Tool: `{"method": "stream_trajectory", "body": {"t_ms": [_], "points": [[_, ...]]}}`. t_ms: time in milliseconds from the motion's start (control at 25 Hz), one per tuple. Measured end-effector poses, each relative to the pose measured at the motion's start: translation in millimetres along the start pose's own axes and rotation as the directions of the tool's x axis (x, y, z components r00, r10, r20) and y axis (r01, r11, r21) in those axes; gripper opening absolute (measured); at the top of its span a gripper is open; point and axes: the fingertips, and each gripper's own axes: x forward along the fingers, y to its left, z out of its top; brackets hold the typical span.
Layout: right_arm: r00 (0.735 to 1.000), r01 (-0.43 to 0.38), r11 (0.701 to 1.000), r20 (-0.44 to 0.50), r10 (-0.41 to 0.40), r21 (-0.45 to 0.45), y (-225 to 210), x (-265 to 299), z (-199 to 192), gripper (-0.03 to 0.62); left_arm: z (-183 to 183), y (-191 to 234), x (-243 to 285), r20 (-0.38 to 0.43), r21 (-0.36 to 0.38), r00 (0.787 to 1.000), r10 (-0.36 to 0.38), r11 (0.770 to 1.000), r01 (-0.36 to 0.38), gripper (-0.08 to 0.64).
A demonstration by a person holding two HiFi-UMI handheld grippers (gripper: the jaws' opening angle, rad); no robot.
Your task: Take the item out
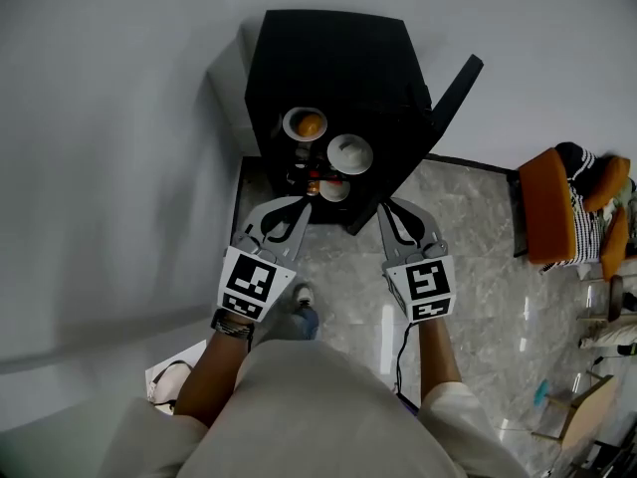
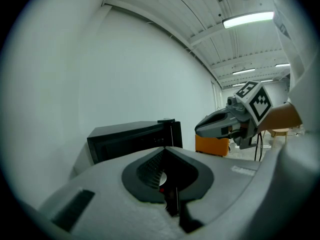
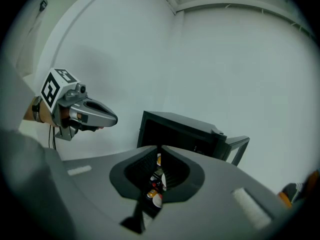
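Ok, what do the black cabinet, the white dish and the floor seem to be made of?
The black cabinet: matte black panels with no glare, painted metal or laminate, can't tell which. The white dish: smooth glossy white, probably ceramic, possibly plastic. The floor: polished stone or stone-look tile, going by grey veining and bright reflections.

A: Which colours are seen?
B: A black cabinet and a white bowl filled with orange are shown. The floor is veined grey. An orange chair is draped with a black-and-white striped cloth.
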Motion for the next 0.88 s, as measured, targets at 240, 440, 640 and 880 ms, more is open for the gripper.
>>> {"method": "stream_trajectory", "body": {"t_ms": [240, 440, 640, 880], "points": [[0.997, -0.03, 0.998, -0.063, 0.033, 0.049, -1, 51, -23, 0.078, -17, 29, 7, -0.021, -0.015, 1.0, 0.006, 1.0, -0.007, 0.005], [0.991, -0.018, 1.0, -0.134, 0.018, -0.001, -8, 99, -53, 0.094, -37, 54, 22, -0.031, -0.017, 1.0, 0.006, 1.0, -0.006, 0.005], [0.977, 0.035, 0.999, -0.209, -0.042, -0.037, -16, 149, -96, 0.129, -69, 78, 46, -0.048, -0.043, 0.998, 0.03, 0.999, -0.032, 0.005], [0.954, 0.059, 0.99, -0.284, -0.092, -0.126, -15, 201, -150, 0.146, -110, 105, 72, -0.066, -0.073, 0.997, 0.049, 0.996, -0.054, 0.005]]}}
